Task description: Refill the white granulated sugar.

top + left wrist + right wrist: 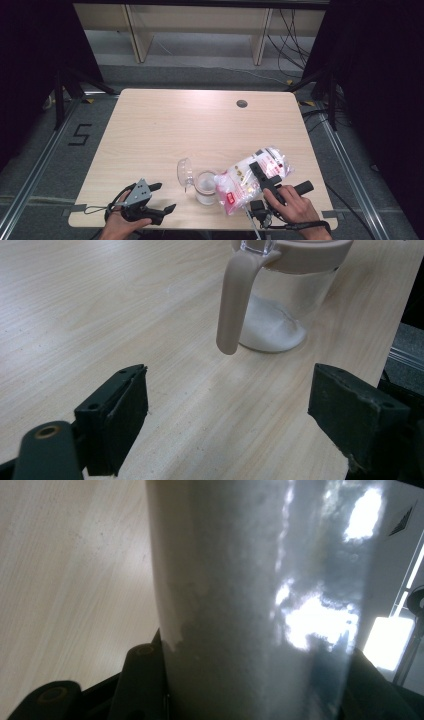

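Jaws of the right gripper (262, 176) are clamped across a clear plastic bag (250, 180) of white granules, which that gripper holds tilted over the glass jar (205, 188) so that the bag's lower, red-printed end sits at the jar's right rim; jaws of the left gripper (162, 197) stand wide apart with nothing between them, resting low at the near left of the desk (165, 130). In the left gripper view the jar (280, 305) shows a shallow heap of white granules on its bottom, well short of full, and its beige spoon handle (234, 302) hangs from the collar. The jar's clear lid (185, 172) is flipped open to the left. I judge the filling to be under way and in an early stage: some granules are in, most of the bag's contents remain, and closing the lid is not yet done. Pale wood grain covers the desk, which has a round cable hole (242, 103) near the far edge. Around it lie grey floor, black curtains at both sides, and light wooden shelving at the far wall.
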`<state>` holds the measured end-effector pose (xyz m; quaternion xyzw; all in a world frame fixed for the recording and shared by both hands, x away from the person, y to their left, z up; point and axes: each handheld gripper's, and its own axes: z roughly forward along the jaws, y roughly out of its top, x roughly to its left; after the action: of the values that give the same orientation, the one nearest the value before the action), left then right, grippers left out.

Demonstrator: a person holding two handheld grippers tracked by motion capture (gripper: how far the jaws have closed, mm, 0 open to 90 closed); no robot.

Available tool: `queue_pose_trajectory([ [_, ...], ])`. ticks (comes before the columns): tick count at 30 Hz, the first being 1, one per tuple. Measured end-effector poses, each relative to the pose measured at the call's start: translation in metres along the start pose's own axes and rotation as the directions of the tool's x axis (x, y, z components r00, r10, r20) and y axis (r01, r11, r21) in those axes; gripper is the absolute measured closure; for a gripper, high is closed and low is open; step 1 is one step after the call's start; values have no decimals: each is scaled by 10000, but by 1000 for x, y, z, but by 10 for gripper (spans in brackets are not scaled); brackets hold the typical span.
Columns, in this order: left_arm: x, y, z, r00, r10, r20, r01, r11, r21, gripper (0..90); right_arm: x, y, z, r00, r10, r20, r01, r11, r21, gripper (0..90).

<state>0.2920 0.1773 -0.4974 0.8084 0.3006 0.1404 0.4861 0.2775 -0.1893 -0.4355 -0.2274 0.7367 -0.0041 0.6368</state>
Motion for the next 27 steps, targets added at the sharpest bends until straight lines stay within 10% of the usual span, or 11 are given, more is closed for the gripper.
queue_pose_trajectory([
  [25,0,0,0,10000,-3,-3,3,10000,-14,157,2,2,-3,9993,373,12,-374,9991,187,565],
  [27,0,0,0,10000,-74,26,74,10000,-43,157,-2,2,-1,9999,-125,87,126,9999,-77,566],
])
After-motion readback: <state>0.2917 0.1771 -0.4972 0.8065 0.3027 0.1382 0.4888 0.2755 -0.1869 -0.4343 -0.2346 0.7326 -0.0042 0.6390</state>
